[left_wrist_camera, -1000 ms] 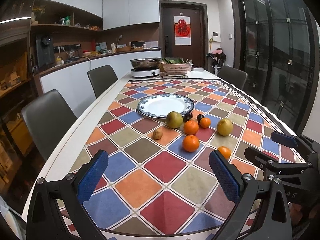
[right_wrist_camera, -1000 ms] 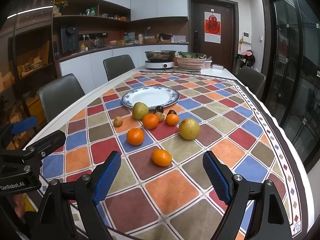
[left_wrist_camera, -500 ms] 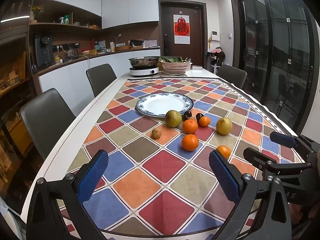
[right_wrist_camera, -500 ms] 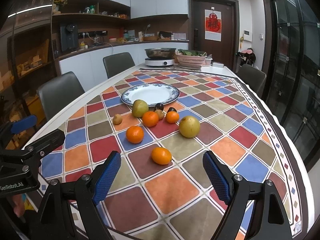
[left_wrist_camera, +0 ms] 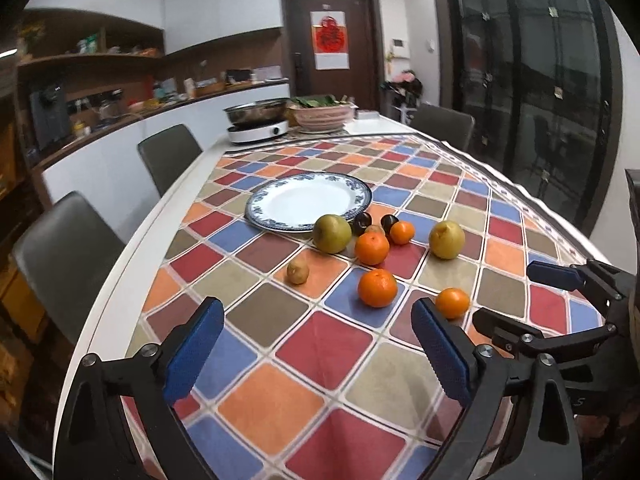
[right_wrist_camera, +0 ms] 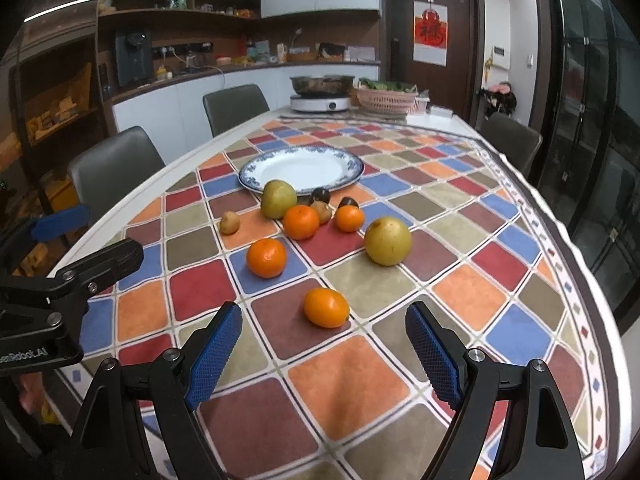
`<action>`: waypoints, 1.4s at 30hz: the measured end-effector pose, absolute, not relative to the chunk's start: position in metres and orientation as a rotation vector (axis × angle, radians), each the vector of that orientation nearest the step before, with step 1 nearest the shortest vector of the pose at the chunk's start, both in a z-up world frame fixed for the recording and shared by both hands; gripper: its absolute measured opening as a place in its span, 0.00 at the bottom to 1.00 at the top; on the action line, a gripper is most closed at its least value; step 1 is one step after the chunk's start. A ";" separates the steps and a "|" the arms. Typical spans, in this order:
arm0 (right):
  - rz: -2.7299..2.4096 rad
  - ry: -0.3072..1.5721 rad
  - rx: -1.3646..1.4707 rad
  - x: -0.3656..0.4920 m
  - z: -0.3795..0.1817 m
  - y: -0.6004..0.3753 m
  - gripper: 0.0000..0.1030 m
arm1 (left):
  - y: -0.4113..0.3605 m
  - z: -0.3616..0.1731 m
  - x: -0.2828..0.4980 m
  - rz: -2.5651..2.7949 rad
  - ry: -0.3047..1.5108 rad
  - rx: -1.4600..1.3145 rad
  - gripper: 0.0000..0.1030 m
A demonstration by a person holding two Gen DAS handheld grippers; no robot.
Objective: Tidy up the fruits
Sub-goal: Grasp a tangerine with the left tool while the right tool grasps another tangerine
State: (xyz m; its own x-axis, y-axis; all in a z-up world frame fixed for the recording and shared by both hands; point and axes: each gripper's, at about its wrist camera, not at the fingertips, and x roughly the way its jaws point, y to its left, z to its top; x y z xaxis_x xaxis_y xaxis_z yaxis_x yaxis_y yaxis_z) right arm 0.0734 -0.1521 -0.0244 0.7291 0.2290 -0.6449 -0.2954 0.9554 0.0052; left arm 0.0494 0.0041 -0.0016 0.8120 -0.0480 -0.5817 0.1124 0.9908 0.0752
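A blue-rimmed white plate (left_wrist_camera: 256,206) (right_wrist_camera: 352,164) lies empty on the chequered tablecloth. In front of it sit several fruits: a green pear (left_wrist_camera: 332,233) (right_wrist_camera: 279,199), a yellow pear (left_wrist_camera: 447,239) (right_wrist_camera: 387,241), oranges (left_wrist_camera: 377,288) (right_wrist_camera: 266,257), a nearer small orange (left_wrist_camera: 452,302) (right_wrist_camera: 326,307), a small brown fruit (left_wrist_camera: 298,271) (right_wrist_camera: 229,223) and two dark fruits (left_wrist_camera: 362,220). My left gripper (left_wrist_camera: 316,354) hovers short of the fruits, its jaws closing with nothing between them. My right gripper (right_wrist_camera: 323,354) stands open just behind the nearest orange, apart from it.
Grey chairs (left_wrist_camera: 64,256) (right_wrist_camera: 116,168) line the table's left side, another (right_wrist_camera: 510,140) stands at the right. At the far end sit a pan on a hotplate (right_wrist_camera: 322,94) and a basket of greens (right_wrist_camera: 386,98). Glass doors run along the right.
Both grippers have moved forward toward the fruits, which look nearer. The left view has tilted, and its blue pads stand slightly closer together.
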 end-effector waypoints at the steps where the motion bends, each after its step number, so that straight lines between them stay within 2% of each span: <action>1: 0.291 0.707 -0.094 0.077 -0.026 -0.151 0.82 | 0.004 -0.004 0.055 -0.114 0.623 0.112 0.90; 9: 0.274 0.787 -0.074 0.102 -0.047 -0.147 0.81 | -0.007 -0.024 0.091 -0.259 0.657 0.163 0.70; 12: 0.273 0.808 -0.072 0.108 -0.053 -0.149 0.73 | -0.016 -0.033 0.101 -0.321 0.673 0.199 0.68; 16: 0.272 0.832 -0.076 0.115 -0.062 -0.150 0.65 | -0.022 -0.046 0.120 -0.367 0.731 0.225 0.57; 21: 0.285 0.851 -0.077 0.122 -0.067 -0.149 0.58 | -0.028 -0.057 0.133 -0.407 0.774 0.222 0.57; 24: 0.299 0.854 -0.084 0.124 -0.070 -0.148 0.53 | -0.031 -0.062 0.140 -0.409 0.797 0.219 0.51; 32: 0.330 0.867 -0.076 0.129 -0.073 -0.148 0.42 | -0.038 -0.069 0.151 -0.398 0.832 0.215 0.45; 34: 0.343 0.868 -0.070 0.130 -0.073 -0.148 0.37 | -0.039 -0.068 0.152 -0.393 0.836 0.213 0.45; 42: 0.348 0.871 -0.042 0.131 -0.068 -0.154 0.37 | -0.043 -0.071 0.157 -0.357 0.876 0.211 0.40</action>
